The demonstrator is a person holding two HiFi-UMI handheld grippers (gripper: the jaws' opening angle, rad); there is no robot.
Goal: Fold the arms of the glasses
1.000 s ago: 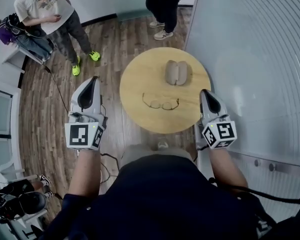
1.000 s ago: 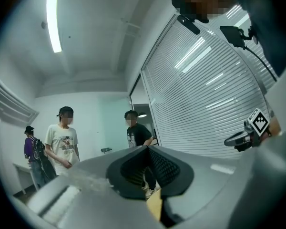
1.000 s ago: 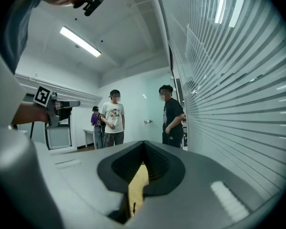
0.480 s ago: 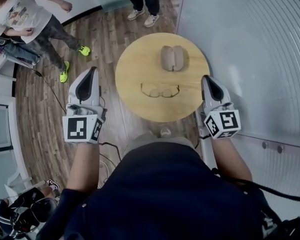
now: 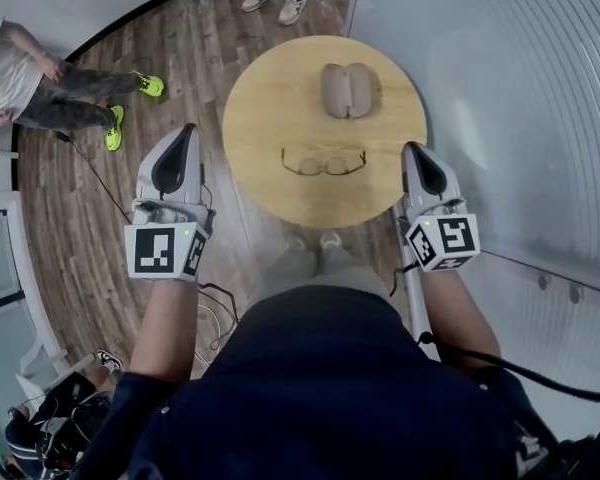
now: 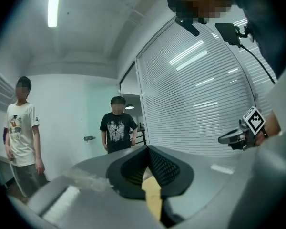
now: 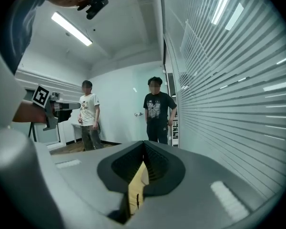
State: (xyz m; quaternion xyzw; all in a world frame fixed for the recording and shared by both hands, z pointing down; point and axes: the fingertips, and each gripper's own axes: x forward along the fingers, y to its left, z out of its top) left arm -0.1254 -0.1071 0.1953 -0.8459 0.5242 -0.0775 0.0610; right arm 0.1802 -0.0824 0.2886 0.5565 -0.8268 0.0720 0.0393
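Observation:
Thin-framed glasses (image 5: 324,162) lie on the round wooden table (image 5: 260,118) with both arms spread open, pointing away from me. Behind them rests an open beige glasses case (image 5: 348,90). My left gripper (image 5: 188,131) hovers off the table's left edge, jaws shut and holding nothing. My right gripper (image 5: 412,149) hangs at the table's right edge, also shut and holding nothing. Both are apart from the glasses. In the left gripper view the shut tips (image 6: 148,148) point level across the room; the right gripper view shows its tips (image 7: 144,143) likewise closed, with a sliver of tabletop below.
A ribbed glass wall (image 5: 500,88) runs close along the right. A person in a white T-shirt (image 5: 20,73) stands at the left on the wood floor, another's shoes (image 5: 275,6) show beyond the table. A cable (image 5: 100,178) trails across the floor.
The head view has shifted, so the table and glasses sit higher in the picture. Both grippers stay shut beside the table. The bystanders have slid toward the picture's edges.

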